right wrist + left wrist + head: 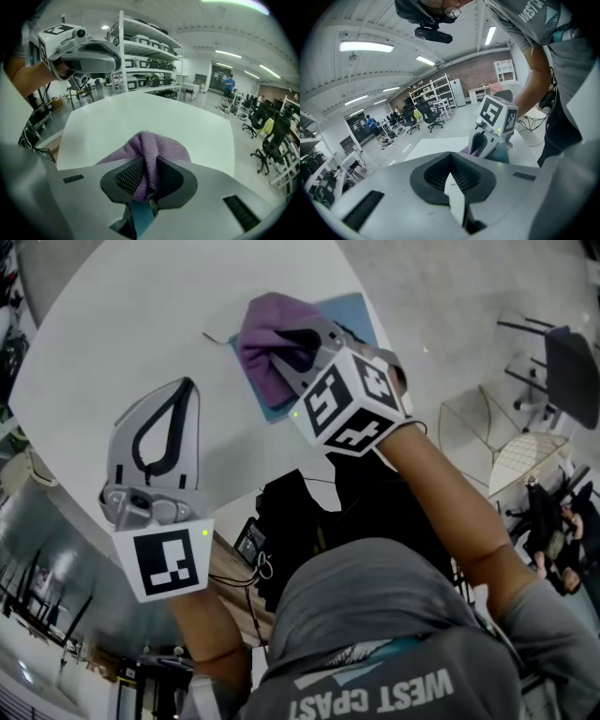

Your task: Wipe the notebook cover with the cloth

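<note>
The blue notebook (361, 315) lies flat near the far side of the white round table (112, 343). A purple cloth (267, 343) is bunched on its left part, and my right gripper (298, 345) is shut on the cloth, pressing it down. In the right gripper view the cloth (152, 150) fills the jaws and a strip of the notebook (142, 216) shows beneath. My left gripper (187, 388) hovers over bare table to the left, shut with nothing in it. From the left gripper view I see the right gripper (477, 149) with the cloth (466, 151) under it.
A thin cable end (217, 337) lies on the table just left of the cloth. Beyond the table's right edge stand a dark office chair (567, 371) and a wire chair (525, 460). Shelving racks (145, 51) stand past the table's far side.
</note>
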Demonstrator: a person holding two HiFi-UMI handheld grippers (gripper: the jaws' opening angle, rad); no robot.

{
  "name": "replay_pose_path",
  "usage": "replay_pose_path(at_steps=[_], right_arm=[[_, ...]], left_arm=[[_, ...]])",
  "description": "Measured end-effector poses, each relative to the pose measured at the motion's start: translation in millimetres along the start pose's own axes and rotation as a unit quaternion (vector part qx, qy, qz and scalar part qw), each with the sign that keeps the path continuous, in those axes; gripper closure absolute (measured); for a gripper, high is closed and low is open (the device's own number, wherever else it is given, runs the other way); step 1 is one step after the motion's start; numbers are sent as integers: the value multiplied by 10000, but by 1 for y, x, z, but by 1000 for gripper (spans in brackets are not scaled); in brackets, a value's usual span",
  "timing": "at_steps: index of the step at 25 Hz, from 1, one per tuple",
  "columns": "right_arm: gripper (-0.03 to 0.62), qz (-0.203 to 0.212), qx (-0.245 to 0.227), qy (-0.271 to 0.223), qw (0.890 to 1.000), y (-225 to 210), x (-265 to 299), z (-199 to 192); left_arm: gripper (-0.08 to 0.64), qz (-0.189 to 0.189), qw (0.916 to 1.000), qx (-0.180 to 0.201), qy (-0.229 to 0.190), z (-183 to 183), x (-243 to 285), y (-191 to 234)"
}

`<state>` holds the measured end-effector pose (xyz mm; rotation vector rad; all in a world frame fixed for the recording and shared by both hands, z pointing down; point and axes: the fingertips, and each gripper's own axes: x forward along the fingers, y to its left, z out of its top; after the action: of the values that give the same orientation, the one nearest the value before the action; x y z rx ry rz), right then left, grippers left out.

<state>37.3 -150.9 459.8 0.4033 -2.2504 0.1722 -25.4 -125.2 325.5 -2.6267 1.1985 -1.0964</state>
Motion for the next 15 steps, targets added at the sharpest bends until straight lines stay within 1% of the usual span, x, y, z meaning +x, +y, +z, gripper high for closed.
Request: replay_pose_path(at_steps=[2, 4, 5, 7, 9, 11, 15], right_arm=[[495, 209, -285, -64, 9994, 15, 15, 19], [495, 310, -441, -84, 9985, 21, 22, 28], [495, 316, -421, -84, 9986, 20, 22, 27], [495, 242, -208, -64, 9995, 11, 18, 17], [495, 52, 41, 5, 10000, -6, 6, 0], [495, -237, 280, 108, 9993, -28, -12, -21], [495, -912, 800, 318, 9921, -80, -57, -69]], left_arm=[[560, 45, 10000, -47, 55, -7, -5, 1], [560, 94, 9999, -77, 95, -11, -11, 3], [560, 118, 9998, -86, 107, -13, -13, 5], [560, 152, 9998, -86, 124, -17, -16, 9], [560, 163, 9998, -68, 124, -16, -17, 12], [560, 149, 9998, -37, 98, -12, -16, 12], [560, 47, 10000, 84, 5, 4, -6, 11]])
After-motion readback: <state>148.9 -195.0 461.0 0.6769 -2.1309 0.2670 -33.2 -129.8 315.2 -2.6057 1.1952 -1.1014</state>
